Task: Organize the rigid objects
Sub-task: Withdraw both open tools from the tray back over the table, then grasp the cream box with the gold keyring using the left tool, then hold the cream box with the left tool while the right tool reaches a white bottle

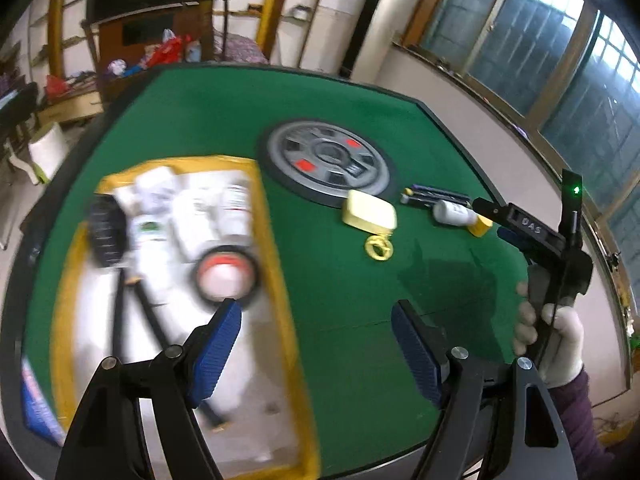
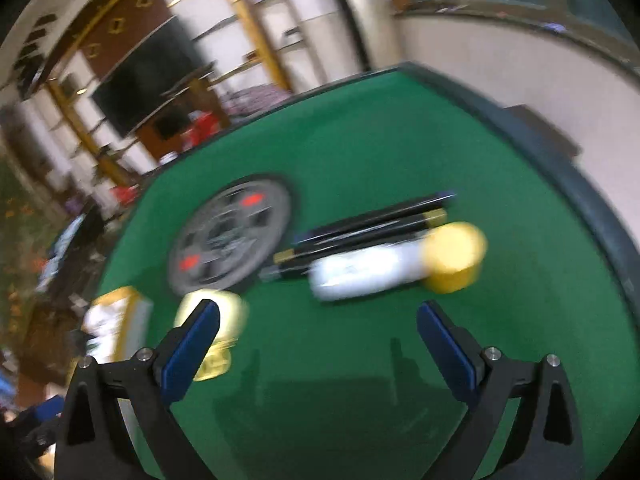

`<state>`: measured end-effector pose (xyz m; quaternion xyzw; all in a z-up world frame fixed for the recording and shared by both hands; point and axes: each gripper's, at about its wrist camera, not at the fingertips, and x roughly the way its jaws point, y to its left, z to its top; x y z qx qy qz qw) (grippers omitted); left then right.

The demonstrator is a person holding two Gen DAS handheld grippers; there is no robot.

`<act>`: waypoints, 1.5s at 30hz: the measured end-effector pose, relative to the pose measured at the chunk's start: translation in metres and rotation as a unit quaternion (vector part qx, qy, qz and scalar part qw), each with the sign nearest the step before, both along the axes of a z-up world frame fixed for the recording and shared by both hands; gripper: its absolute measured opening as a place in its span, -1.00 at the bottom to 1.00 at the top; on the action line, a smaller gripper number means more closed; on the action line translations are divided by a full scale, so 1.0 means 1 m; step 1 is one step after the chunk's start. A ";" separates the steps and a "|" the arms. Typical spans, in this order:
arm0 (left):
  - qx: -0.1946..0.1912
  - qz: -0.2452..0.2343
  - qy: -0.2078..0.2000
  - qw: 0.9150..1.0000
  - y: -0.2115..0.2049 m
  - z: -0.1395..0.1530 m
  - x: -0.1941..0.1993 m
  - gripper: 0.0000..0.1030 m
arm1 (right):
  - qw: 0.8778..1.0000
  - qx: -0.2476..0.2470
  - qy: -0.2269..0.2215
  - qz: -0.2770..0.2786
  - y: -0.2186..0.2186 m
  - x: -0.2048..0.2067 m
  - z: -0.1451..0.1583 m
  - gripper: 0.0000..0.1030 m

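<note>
The white bottle (image 2: pixel 366 270) with a yellow cap (image 2: pixel 454 258) lies on its side on the green tabletop (image 2: pixel 360 152), straight ahead of the right tool (image 2: pixel 318 344) and a little toward its right finger. Just beyond the bottle, touching or nearly so, lie several dark pens (image 2: pixel 368 228) in a bundle. Ahead and to the left of this tool sits a grey round disc (image 2: pixel 230 236) with red marks, and close by its left finger is a pale yellow box (image 2: pixel 232 312), badly blurred. The right tool is released, its blue pads wide apart with nothing between them.

The left tool (image 1: pixel 316 348) is also released and empty. Ahead of its left finger lies a yellow-rimmed tray (image 1: pixel 276 264) holding white bottles (image 1: pixel 192 208), a round black-rimmed item (image 1: pixel 226 278) and a dark brush-like piece (image 1: pixel 106 230); all are smeared. Ahead and slightly right lie the yellow box (image 1: pixel 370 210), a small yellow ring (image 1: pixel 378 248) just beside it, the disc (image 1: pixel 328 160), the pens (image 1: pixel 436 194) and the bottle (image 1: pixel 454 213). To its right, a gloved hand (image 1: pixel 554 340) holds the other tool's handle.
</note>
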<state>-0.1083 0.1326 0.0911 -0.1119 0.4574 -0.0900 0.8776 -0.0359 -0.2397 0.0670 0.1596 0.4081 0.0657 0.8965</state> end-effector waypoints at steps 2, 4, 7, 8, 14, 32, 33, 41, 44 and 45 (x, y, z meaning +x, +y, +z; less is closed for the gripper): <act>-0.009 -0.006 0.016 1.000 -0.017 -0.006 0.015 0.57 | 1.000 -0.013 -0.008 -0.016 -0.014 0.002 -0.005 0.91; -0.022 -0.007 0.031 0.999 -0.032 -0.012 0.029 0.57 | 0.999 -0.016 -0.016 -0.026 -0.025 0.006 -0.007 0.91; -0.041 -0.007 0.053 0.998 -0.051 -0.022 0.050 0.56 | 0.999 -0.019 -0.033 -0.032 -0.033 0.009 -0.014 0.91; -0.042 -0.006 0.061 0.997 -0.058 -0.026 0.058 0.57 | 0.999 -0.018 -0.037 -0.034 -0.034 0.009 -0.016 0.91; -0.022 0.015 0.089 0.996 -0.083 -0.052 0.091 0.56 | 0.998 0.008 -0.050 -0.035 -0.048 0.009 -0.015 0.91; 0.086 0.045 0.032 0.995 -0.111 -0.078 0.164 0.72 | 0.989 0.069 -0.016 -0.126 -0.090 0.017 -0.030 0.91; 0.089 0.038 0.039 0.995 -0.113 -0.081 0.164 0.72 | 0.990 0.065 -0.016 -0.125 -0.089 0.017 -0.030 0.91; 0.129 -0.049 0.021 0.990 -0.143 -0.077 0.133 0.31 | 0.991 0.062 -0.004 -0.121 -0.086 0.023 -0.037 0.91; 0.135 -0.062 0.016 0.989 -0.150 -0.078 0.120 0.31 | 0.991 0.068 0.011 -0.115 -0.084 0.026 -0.043 0.91; 0.132 -0.064 0.016 0.989 -0.151 -0.077 0.114 0.31 | 0.991 0.072 0.016 -0.113 -0.084 0.027 -0.045 0.91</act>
